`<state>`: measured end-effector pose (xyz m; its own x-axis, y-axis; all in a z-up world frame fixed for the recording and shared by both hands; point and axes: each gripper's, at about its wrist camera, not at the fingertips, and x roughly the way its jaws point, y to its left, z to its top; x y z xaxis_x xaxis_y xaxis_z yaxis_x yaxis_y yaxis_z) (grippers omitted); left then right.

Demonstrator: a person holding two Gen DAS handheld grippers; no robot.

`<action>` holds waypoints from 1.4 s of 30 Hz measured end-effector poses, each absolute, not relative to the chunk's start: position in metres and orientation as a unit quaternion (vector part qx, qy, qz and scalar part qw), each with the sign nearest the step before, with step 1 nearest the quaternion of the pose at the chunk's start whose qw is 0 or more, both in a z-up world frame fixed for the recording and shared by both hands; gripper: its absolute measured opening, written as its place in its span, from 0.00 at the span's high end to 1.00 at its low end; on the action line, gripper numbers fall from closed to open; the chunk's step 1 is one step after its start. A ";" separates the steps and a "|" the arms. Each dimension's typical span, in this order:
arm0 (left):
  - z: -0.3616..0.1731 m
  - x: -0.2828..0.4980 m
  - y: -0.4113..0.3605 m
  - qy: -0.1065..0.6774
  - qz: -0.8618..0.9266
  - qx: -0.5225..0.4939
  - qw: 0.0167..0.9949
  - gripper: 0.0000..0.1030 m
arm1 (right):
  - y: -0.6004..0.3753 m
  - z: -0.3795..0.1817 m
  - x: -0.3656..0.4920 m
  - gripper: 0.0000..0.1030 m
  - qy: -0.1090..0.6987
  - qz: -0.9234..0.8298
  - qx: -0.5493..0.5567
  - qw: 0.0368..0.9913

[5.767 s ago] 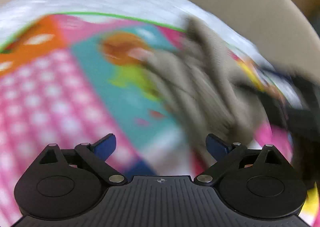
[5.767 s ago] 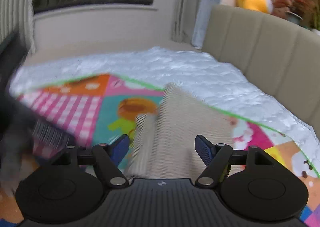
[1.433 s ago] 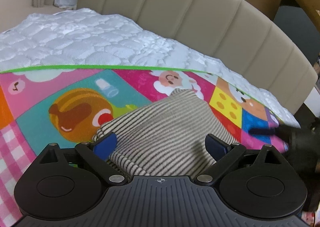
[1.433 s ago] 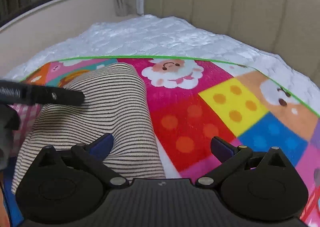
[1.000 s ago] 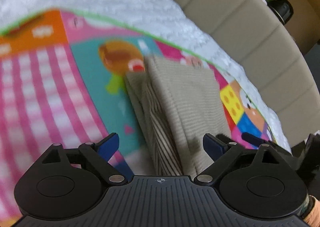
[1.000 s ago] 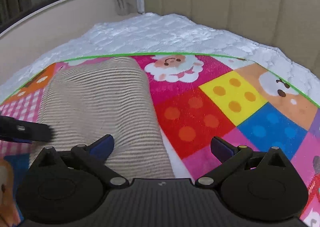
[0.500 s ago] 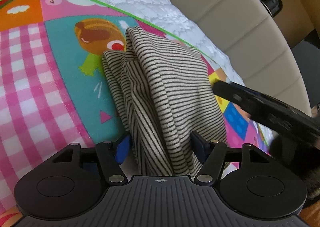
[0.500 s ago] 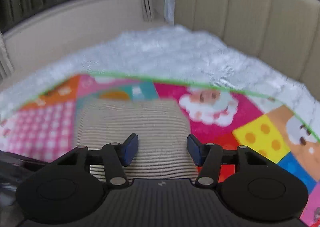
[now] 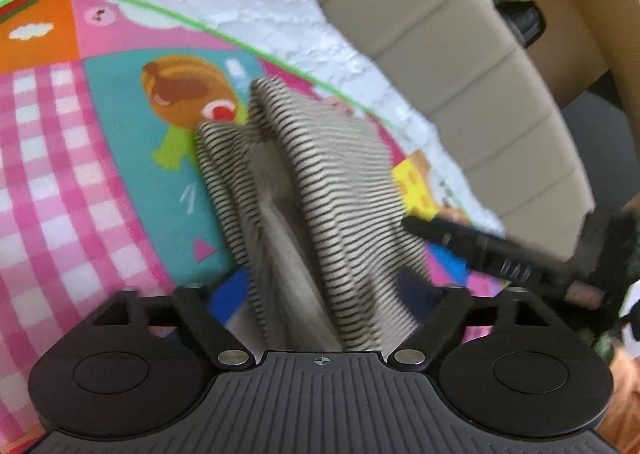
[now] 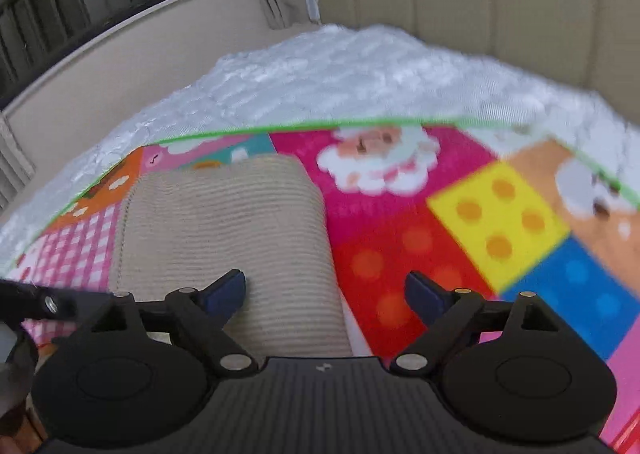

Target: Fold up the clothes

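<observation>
Garment: striped top (image 9: 332,189), cream with dark stripes, folded into a narrow bundle of layered folds; lies on the play mat, its near end reaching in between the left tool's fingers.
Left gripper (image 9: 326,298): jaws spread wide, having just been opening; the garment's near end lies between them, pads not pressing on it.
Right gripper (image 10: 325,292): jaws apart, having just been opening; left pad over the garment's right edge, right pad over the mat's red square, nothing clamped. Seen from the left wrist as a dark finger at the garment's right side.
Surface: play mat (image 10: 496,221), coloured squares with cartoon figures, green border, spread over a white quilted mattress (image 10: 360,77).
Backdrop: beige padded headboard (image 9: 460,65); potted plant (image 9: 516,1) behind it.
</observation>
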<state>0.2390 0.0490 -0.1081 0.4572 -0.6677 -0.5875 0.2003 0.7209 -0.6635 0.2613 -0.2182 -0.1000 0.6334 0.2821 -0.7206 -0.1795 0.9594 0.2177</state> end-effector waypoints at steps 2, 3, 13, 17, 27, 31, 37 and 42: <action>-0.107 0.241 0.040 0.449 -0.273 -0.251 0.813 0.07 | -0.227 -0.106 0.258 0.14 0.406 0.139 0.095 0.898; -0.107 0.241 0.035 0.452 -0.273 -0.241 0.815 0.06 | -0.230 -0.107 0.257 0.13 0.403 0.147 0.114 0.896; -0.121 0.235 0.001 0.480 -0.221 -0.167 0.832 0.00 | -0.224 -0.134 0.270 0.08 0.417 0.186 0.150 0.877; -0.123 0.233 -0.008 0.475 -0.211 -0.146 0.842 0.00 | -0.226 -0.138 0.271 0.07 0.419 0.188 0.158 0.874; -0.124 0.234 -0.012 0.471 -0.208 -0.144 0.845 0.00 | -0.224 -0.137 0.266 0.07 0.416 0.186 0.148 0.878; -0.124 0.232 -0.012 0.467 -0.209 -0.141 0.847 0.01 | -0.222 -0.136 0.265 0.07 0.417 0.183 0.146 0.878; -0.122 0.232 0.000 0.466 -0.207 -0.159 0.845 0.14 | -0.220 -0.136 0.260 0.07 0.420 0.185 0.146 0.876; -0.120 0.234 0.011 0.476 -0.211 -0.192 0.832 0.29 | -0.215 -0.135 0.254 0.09 0.430 0.198 0.150 0.868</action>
